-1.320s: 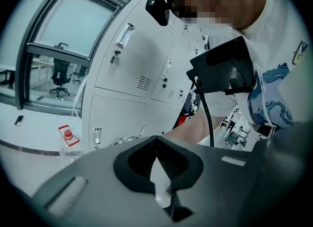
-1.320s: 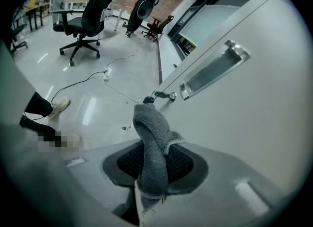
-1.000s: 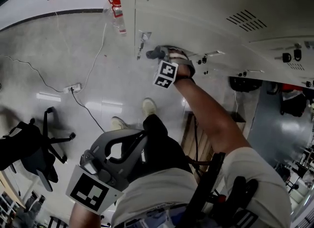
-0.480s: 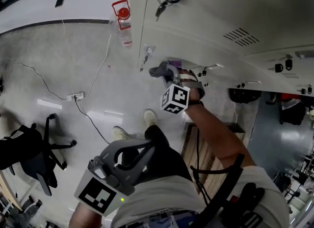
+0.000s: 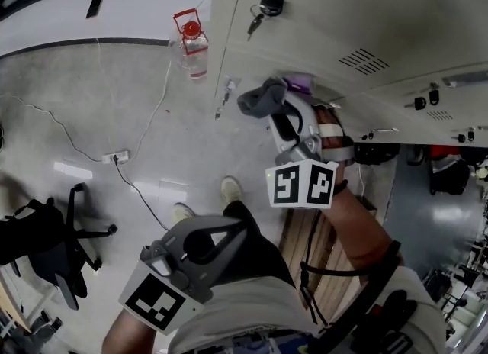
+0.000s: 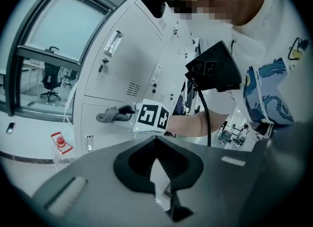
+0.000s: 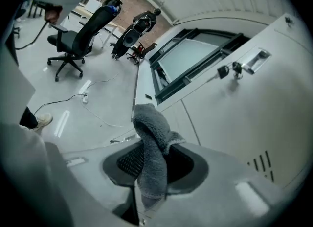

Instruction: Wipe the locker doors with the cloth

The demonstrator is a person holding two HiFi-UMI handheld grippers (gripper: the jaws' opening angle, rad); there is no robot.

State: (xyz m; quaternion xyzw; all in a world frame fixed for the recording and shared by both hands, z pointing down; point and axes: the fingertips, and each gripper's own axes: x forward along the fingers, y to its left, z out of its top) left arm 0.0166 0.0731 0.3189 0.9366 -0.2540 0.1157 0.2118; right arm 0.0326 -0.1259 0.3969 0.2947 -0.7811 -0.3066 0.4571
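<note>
Right gripper view, item one: the right gripper (image 7: 152, 174) is clamping its jaws on the cloth (image 7: 150, 140), a grey, thick-piled terry piece. It is standing up in a folded roll above the ribbed black pads, its free end curling toward the locker doors (image 7: 244, 118). Head view, item two: the roll is sitting at the near edge of a lower door, below a padlock (image 5: 268, 1) hung with keys. Whether the pile is actually pressing on the metal cannot be told. Left gripper view, item three: the left gripper (image 6: 159, 172) is hanging low by the person's waist, well apart from the lockers, jaws drawn together on nothing. Doors: smooth, pale painted sheet steel, flat panels broken by louvre slots (image 5: 364, 59), a bright pull handle (image 7: 255, 60) and narrow seams. Floor: polished grey, carrying a clear bottle (image 5: 191, 40) with a red cap near the locker's corner. Handling note, offered as judgement: the wipe is probably going best with the soft folded flank laid flat to the panel rather than the tip. Light, even pressure and overlapping strokes along the door are looking advisable, skirting lock, keys and handle so the pile is not snagging. Slots and seams are likely trapping dust and calling for a slower pass, and the hard jaw tips are best kept off the paint.
</note>
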